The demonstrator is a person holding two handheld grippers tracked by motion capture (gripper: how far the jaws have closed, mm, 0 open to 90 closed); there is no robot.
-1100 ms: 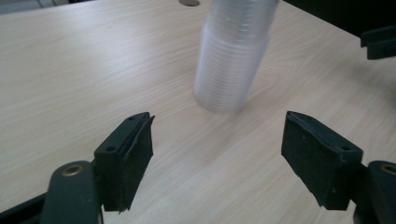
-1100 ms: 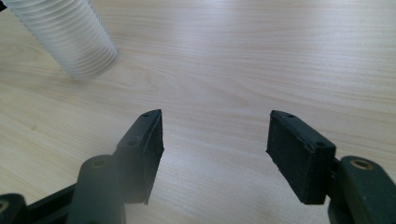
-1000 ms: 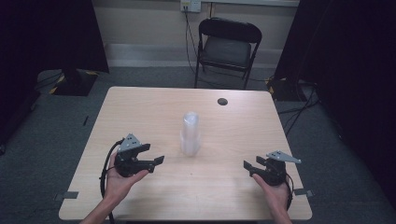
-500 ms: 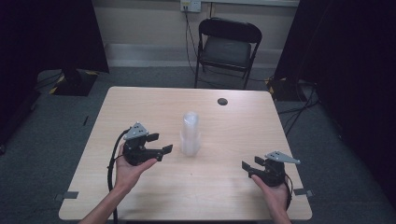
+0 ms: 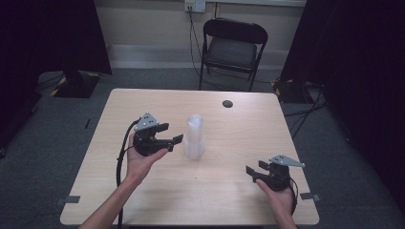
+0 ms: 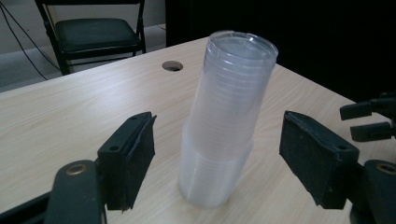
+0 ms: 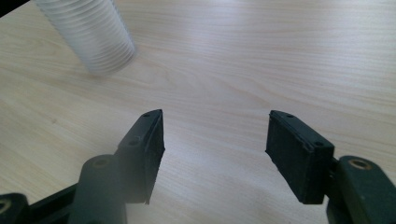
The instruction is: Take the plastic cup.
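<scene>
Left hand [image 5: 143, 160]: forearm comes in from the lower left, palm cupped under the left gripper [image 5: 173, 134], which points level toward the stack of clear cups [image 5: 195, 137]. Fingers [image 6: 130, 156] spread apart and holding nothing; the stack stands just ahead of the gap between them, untouched. Since a second ago this hand has moved up the surface [image 5: 143, 195] toward the stack and now sits just beside it.

Stack: upright near the middle of the surface, upper cups leaning slightly.

Right hand [image 5: 279, 198]: near the front right corner, wrist low, right gripper [image 5: 254, 168] aimed left and well apart from the stack. Fingers [image 7: 147, 149] wide apart over bare wood, empty. Position unchanged from earlier.
</scene>
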